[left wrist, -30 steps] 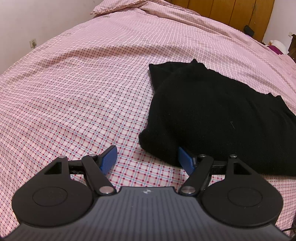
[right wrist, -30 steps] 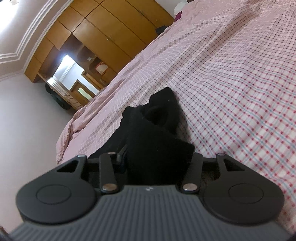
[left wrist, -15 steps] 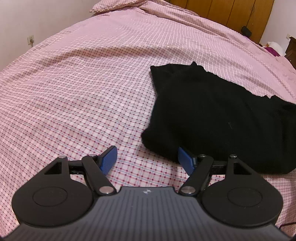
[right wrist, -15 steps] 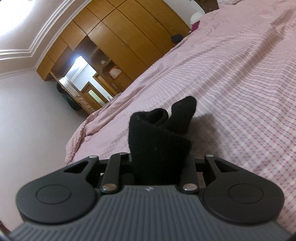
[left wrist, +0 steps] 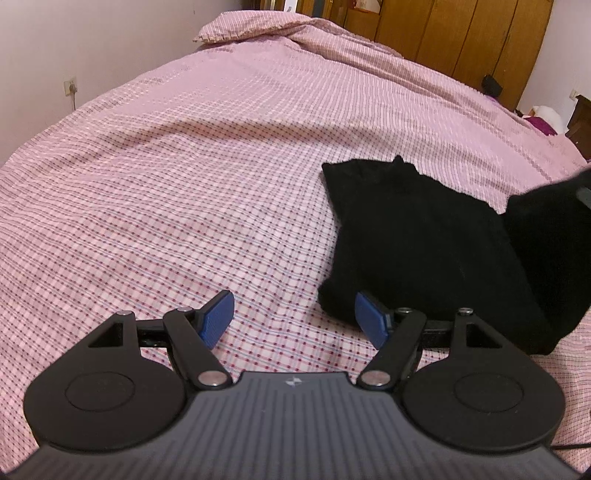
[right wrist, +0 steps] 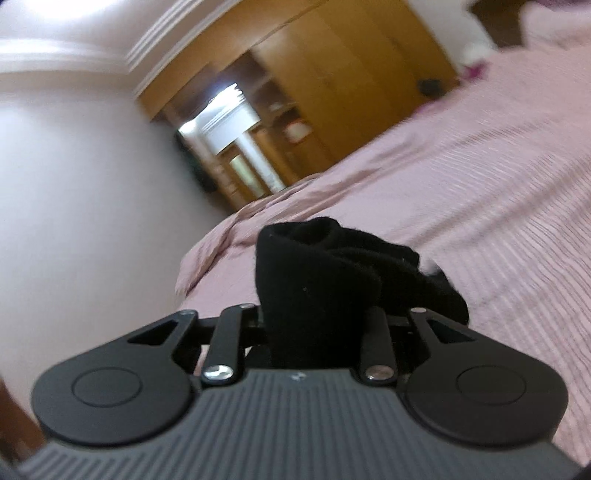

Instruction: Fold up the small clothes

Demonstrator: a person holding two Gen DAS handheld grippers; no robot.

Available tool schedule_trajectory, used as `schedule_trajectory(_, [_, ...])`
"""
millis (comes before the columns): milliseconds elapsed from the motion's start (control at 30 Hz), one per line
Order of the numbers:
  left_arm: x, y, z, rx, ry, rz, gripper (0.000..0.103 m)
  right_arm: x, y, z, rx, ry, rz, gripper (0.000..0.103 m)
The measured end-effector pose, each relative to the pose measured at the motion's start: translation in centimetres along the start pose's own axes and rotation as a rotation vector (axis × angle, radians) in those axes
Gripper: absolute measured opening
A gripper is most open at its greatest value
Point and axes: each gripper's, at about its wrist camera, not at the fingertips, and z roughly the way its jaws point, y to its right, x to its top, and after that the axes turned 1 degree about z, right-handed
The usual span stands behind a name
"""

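Note:
A black knit garment [left wrist: 417, 236] lies on the pink checked bed at the right of the left wrist view. Its right part [left wrist: 546, 229] is lifted off the bed and stands up. My left gripper [left wrist: 293, 319] is open and empty, low over the bed; its right blue pad [left wrist: 371, 317] is at the garment's near left corner. My right gripper [right wrist: 317, 325] is shut on a bunched fold of the black garment [right wrist: 317, 273] and holds it up above the bed. Its fingertips are hidden by the cloth.
The pink checked bedspread [left wrist: 184, 184] fills the left wrist view, with a pillow [left wrist: 251, 26] at the far end. Wooden wardrobes [left wrist: 461, 37] stand behind the bed. A white wall [right wrist: 74, 203] is at the left of the right wrist view.
My right gripper has lifted the garment's right side up and swung it toward the left. The right wrist view has tilted upward and blurred. My left gripper has stayed open at the near corner.

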Motion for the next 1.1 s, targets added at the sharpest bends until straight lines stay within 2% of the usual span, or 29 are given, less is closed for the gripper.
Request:
schedule_trajectory(267, [0.0, -1.8, -1.6, 0.008, 0.043, -0.016, 0.077, -5.0, -6.6, 4.0, 0.053, -0.129, -0.319, 0.029])
schedule_trajectory(567, [-0.2, -3.1, -1.6, 0.007, 0.047, -0.036, 0.077, -9.1, -8.1, 7.1, 0.043, -0.3, -0.455, 0.031])
schedule_trajectory(700, [-0.3, -3.2, -1.6, -0.007, 0.047, -0.045, 0.077, -9.2, -8.6, 6.3, 0.052, -0.322, -0.494, 0.035])
schedule_trajectory(800, [-0.2, -2.9, -1.8, -0.021, 0.054, -0.048, 0.077, -9.3, -9.4, 5.1, 0.065, -0.33, -0.532, 0.044])
schedule_trajectory(933, [0.3, -2.1, -2.3, -0.043, 0.076, -0.026, 0.077, -9.4, -9.7, 2.7, 0.123, -0.342, -0.547, 0.053])
schedule_trajectory(1100, [1.1, -0.2, -3.0, -0.086, 0.108, 0.02, 0.077, -8.4, -8.9, -1.2, 0.196, -0.333, -0.476, 0.052])
